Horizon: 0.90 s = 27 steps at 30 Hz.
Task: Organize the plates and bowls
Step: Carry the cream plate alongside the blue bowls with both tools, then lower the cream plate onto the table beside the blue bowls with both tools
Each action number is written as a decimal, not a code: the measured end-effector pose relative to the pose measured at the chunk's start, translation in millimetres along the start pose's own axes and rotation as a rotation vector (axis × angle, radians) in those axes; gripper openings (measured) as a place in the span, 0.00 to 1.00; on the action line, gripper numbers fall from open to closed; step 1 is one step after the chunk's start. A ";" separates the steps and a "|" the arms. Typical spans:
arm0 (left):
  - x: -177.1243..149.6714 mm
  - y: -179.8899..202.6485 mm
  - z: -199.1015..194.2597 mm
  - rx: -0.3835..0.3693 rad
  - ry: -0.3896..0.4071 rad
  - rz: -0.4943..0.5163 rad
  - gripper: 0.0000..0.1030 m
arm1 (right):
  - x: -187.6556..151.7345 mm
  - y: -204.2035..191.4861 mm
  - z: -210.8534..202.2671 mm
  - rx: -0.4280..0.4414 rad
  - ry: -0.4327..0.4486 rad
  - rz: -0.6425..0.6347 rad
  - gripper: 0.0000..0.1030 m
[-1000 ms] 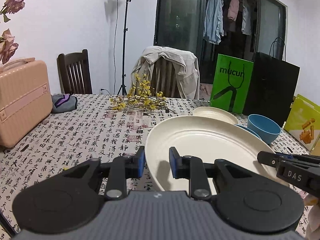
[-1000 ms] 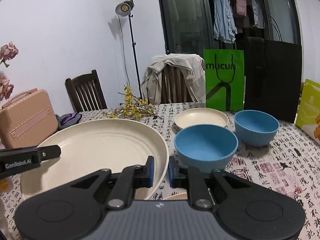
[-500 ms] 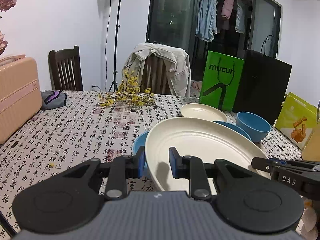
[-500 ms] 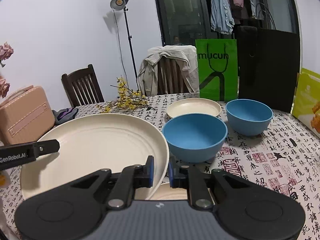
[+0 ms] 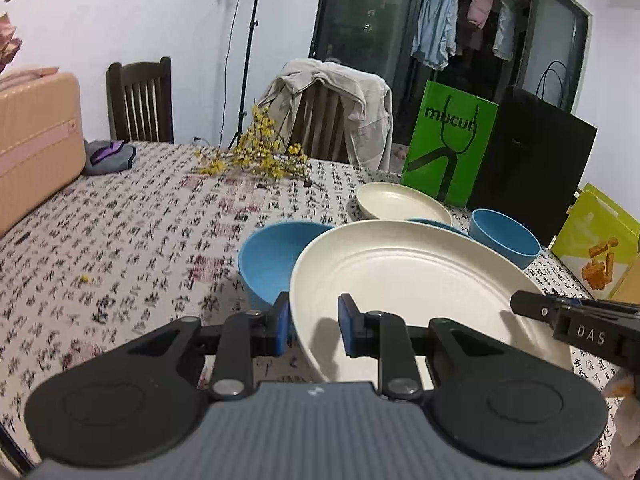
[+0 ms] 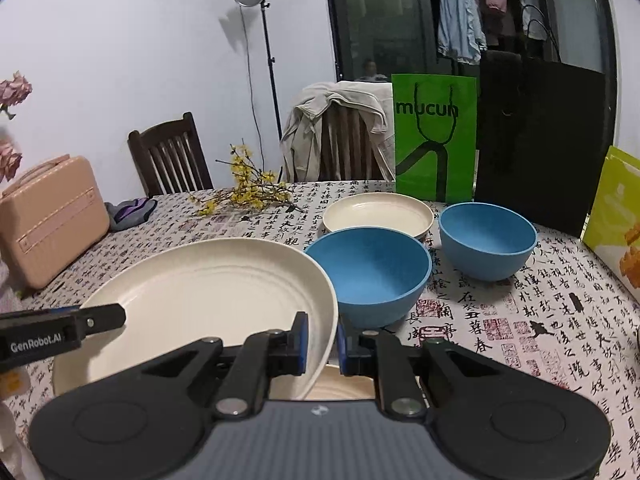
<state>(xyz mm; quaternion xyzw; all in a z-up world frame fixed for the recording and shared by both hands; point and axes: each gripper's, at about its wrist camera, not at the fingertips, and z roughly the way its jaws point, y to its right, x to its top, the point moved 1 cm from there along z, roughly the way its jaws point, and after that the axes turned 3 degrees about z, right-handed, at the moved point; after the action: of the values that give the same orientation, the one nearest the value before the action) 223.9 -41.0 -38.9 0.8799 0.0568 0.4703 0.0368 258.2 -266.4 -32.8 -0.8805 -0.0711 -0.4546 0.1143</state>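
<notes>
I've got the big cream plate [image 6: 208,292] off the bench [image 6: 520,320] w/ both grippers: left gripper [image 5: 312,326] pinching its left rim, right gripper [image 6: 322,340] pinching the opposite rim, fingers [image 6: 301,338] nearly pressed together on the thin edge. Plate's tilted, just beside the nearest blue bowl [image 6: 372,274]. Looks stiff, light, prob. slick-glazed and chippable, so rim grips on 2 sides seem right. Another plate [image 6: 340,386] lies below it.
</notes>
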 end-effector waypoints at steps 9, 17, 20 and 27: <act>-14.3 8.5 1.4 -0.030 -0.047 0.028 0.24 | -6.0 11.3 -19.9 0.017 0.085 0.053 0.14; -22.2 13.7 7.2 -0.109 -0.078 0.086 0.23 | -29.6 19.3 -34.2 -0.040 0.124 0.145 0.14; -25.7 17.0 11.5 -0.145 -0.090 0.097 0.23 | -38.3 25.0 -37.2 -0.067 0.110 0.167 0.14; -33.2 25.1 19.0 -0.192 -0.108 0.121 0.23 | -50.7 36.8 -46.2 -0.104 0.104 0.185 0.14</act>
<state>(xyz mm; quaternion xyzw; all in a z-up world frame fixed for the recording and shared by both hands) 223.1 -70.5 -73.9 0.8982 -0.0438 0.4268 0.0956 201.1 -315.3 -53.3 -0.8632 0.0404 -0.4902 0.1135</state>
